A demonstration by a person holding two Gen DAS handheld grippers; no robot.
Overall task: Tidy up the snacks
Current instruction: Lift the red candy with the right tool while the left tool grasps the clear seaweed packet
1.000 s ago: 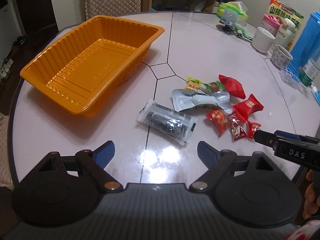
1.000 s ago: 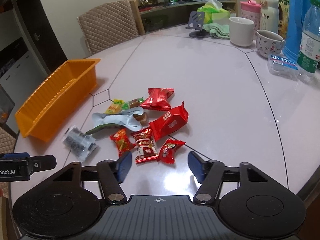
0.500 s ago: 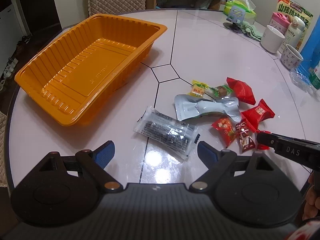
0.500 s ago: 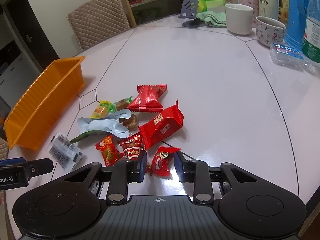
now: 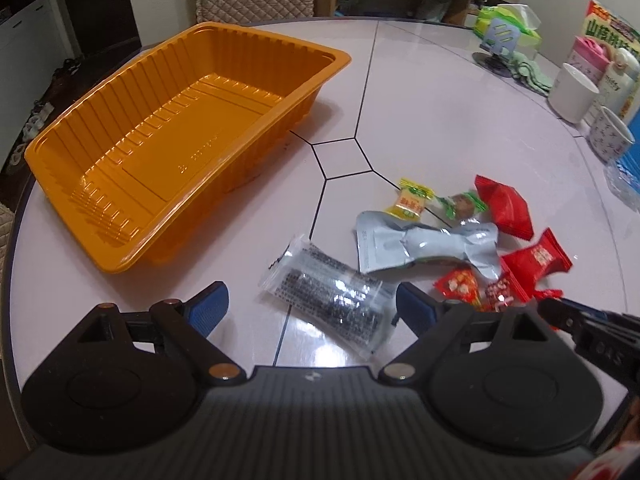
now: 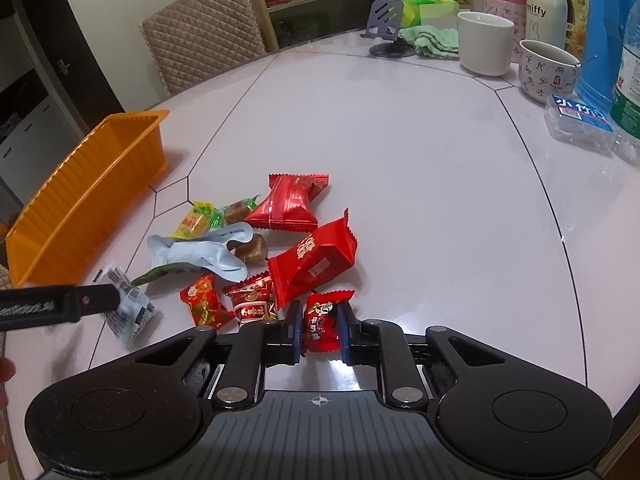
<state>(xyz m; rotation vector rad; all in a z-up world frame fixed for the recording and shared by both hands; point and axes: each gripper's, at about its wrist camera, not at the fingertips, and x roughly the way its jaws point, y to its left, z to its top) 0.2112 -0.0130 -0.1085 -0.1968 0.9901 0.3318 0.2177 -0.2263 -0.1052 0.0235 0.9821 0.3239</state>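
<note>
A pile of wrapped snacks lies on the pale round table [image 5: 440,120]. My right gripper [image 6: 319,330] is closing its jaws, and the blue pads press both sides of a small red candy [image 6: 323,318] at the pile's near edge. My left gripper [image 5: 312,308] stands open low over the table, with a clear packet of dark snack [image 5: 332,296] between its fingers, untouched. Beyond that packet lie a grey pouch [image 5: 424,244], a yellow candy [image 5: 408,200] and red packets [image 5: 504,204]. The orange tray [image 5: 264,38] sits empty to the left; in the right wrist view the tray [image 6: 88,196] is far left.
Along the table's far right stand a white mug [image 6: 486,42], a patterned cup [image 6: 548,68], a water bottle [image 6: 630,80], a clear box [image 6: 580,120] and a phone stand [image 6: 390,32]. A quilted chair [image 6: 204,32] is behind the table.
The right gripper went from open to shut on the small red candy. The left gripper came forward and lower, so the clear packet now lies between its open fingers.
</note>
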